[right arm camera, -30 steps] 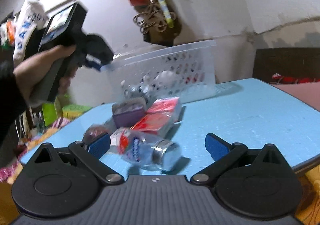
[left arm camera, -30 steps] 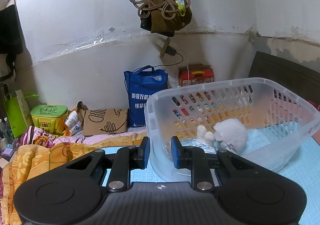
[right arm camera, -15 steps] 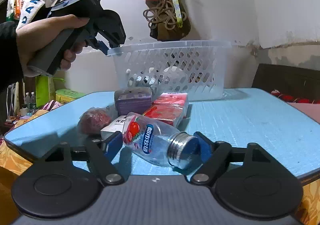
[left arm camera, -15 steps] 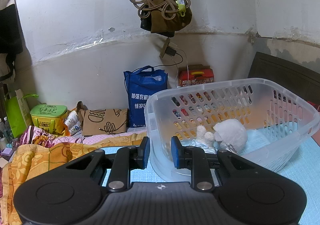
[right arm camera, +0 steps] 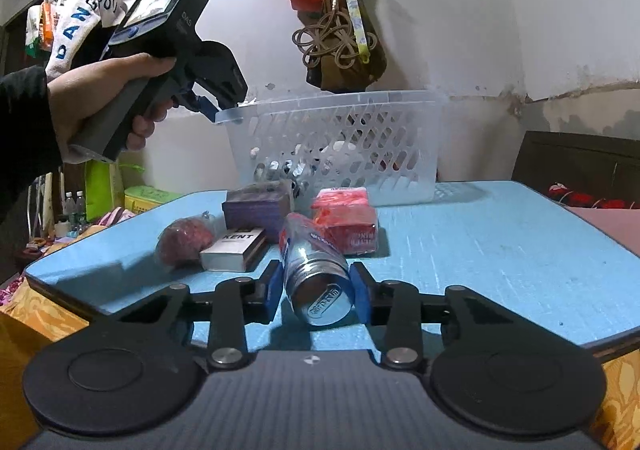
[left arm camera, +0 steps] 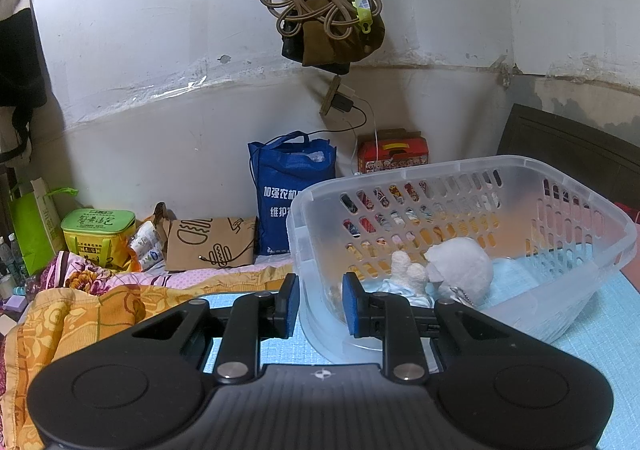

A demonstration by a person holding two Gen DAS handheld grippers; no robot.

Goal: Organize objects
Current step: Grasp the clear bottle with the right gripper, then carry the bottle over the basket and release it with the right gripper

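My left gripper (left arm camera: 318, 304) is shut on the near-left rim of a clear plastic basket (left arm camera: 520, 186), which it holds tilted on the blue table; a white plush toy (left arm camera: 460, 268) lies inside. In the right wrist view the left gripper (right arm camera: 208, 106) pinches the basket (right arm camera: 332, 146) at its left corner. My right gripper (right arm camera: 316, 292) is shut on a small clear bottle with a silver cap (right arm camera: 316, 270) lying on the table. Behind it lie a red packet (right arm camera: 346, 218), a purple box (right arm camera: 258, 208), a KENT pack (right arm camera: 234, 248) and a dark red pouch (right arm camera: 184, 242).
The blue table (right arm camera: 500, 250) has its front edge just under my right gripper. Bedding (left arm camera: 80, 306), a blue bag (left arm camera: 288, 194) and boxes sit behind the table by the wall. Bags and cords hang on the wall (left arm camera: 324, 6) above.
My right gripper has moved forward around the bottle and closed on it; the bottle turned cap-first toward the camera. The left gripper still holds the basket rim, unmoved.
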